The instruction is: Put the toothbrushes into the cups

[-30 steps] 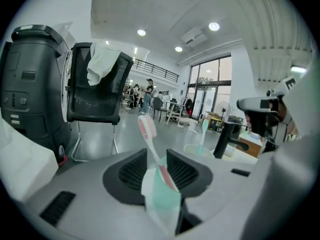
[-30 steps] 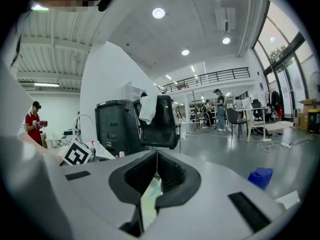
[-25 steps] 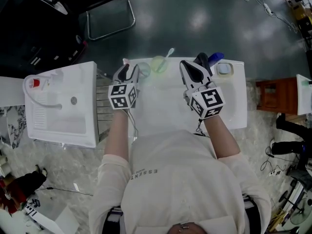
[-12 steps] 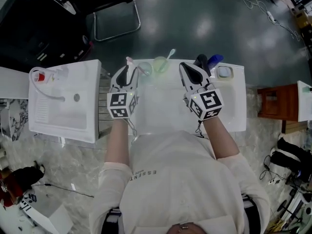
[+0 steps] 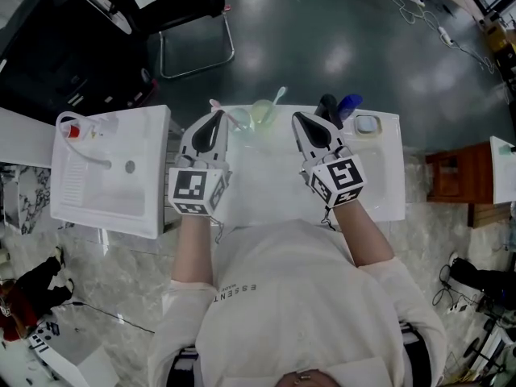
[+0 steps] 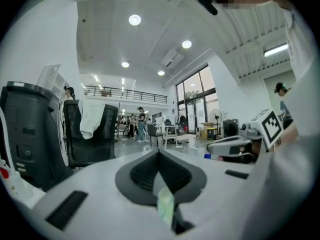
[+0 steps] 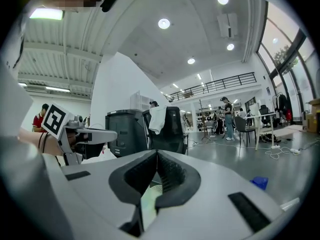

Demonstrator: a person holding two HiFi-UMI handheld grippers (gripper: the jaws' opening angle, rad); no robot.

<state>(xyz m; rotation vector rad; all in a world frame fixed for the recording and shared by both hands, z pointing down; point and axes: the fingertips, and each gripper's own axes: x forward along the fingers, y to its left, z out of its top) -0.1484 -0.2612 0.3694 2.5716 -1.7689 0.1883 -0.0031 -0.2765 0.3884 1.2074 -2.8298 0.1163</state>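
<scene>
From my station, the head view shows both toothbrushes already standing in cups at the 12 o'clock edge of the white table [image 5: 379,185]. The pale toothbrush [image 5: 279,96] sits in the green cup [image 5: 262,114], its long axis leaning so that the free end points to about 1 o'clock. The pink toothbrush [image 5: 215,104] sits in the clear cup [image 5: 239,119] just beside the green one at its 9 o'clock, with its free end tipped toward 10 o'clock. The left gripper [image 5: 216,118] hangs near the clear cup at its 8 o'clock and points to 12. Its jaws have just been closing, and in the left gripper view the ribbed pads now meet with no brush between them. I see a pale green patch in the gap behind the pads but cannot tell what it is. The right gripper [image 5: 300,119] is at 3 o'clock of the cups and also points to 12. Its jaws are pressed together and empty, with a similar pale patch low in the gap. A blue thing [image 5: 349,102] stands at the table's far edge, at 1 o'clock of that gripper. The only lettering I can read is "ESSENT", upside down on the pale shirt [image 5: 239,287]. The marker cubes carry only black-and-white squares.
</scene>
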